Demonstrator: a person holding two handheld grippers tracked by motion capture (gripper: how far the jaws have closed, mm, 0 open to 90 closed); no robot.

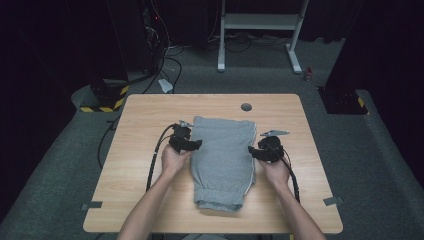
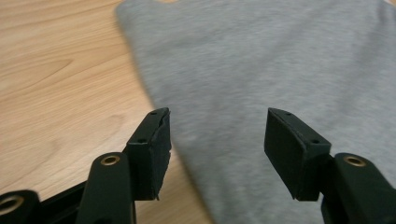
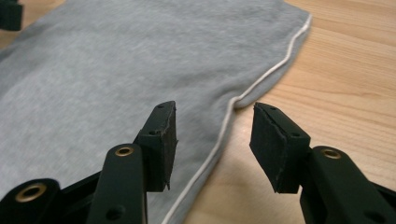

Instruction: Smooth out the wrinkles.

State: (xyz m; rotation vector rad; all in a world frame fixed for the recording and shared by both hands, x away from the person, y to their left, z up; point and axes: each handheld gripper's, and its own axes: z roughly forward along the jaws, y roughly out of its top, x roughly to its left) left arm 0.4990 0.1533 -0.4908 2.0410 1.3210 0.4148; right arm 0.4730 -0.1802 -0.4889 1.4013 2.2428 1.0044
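While the folded grey sweatpants (image 1: 223,160) are lying in the middle of the wooden table (image 1: 140,130), both of the person's hands are hovering at their long edges. The garment is looking like soft, matte jersey knit, folded into a long, narrow shape with the gathered, ribbed end (image 1: 218,199) pointing toward the person and the wider, flatter end pointing away. A thin white piping stripe (image 3: 261,79) is running down the side seam on the right, standing out against the heathered grey.

The left gripper (image 1: 196,145) is hanging over the left edge of the cloth; in the left gripper view its jaws are standing well apart with the fabric lying under the gap between them, and the flat black pads (image 2: 161,149) are pressing on nothing. The right gripper (image 1: 252,151) is sitting at the piped edge, its jaws likewise spread, straddling the seam without pinching it.

The tabletop is showing a pale, smooth wood grain with rounded corners and a small round grey grommet (image 1: 246,107) near its far edge. Black cables (image 1: 155,155) are trailing from the grippers across the wood.
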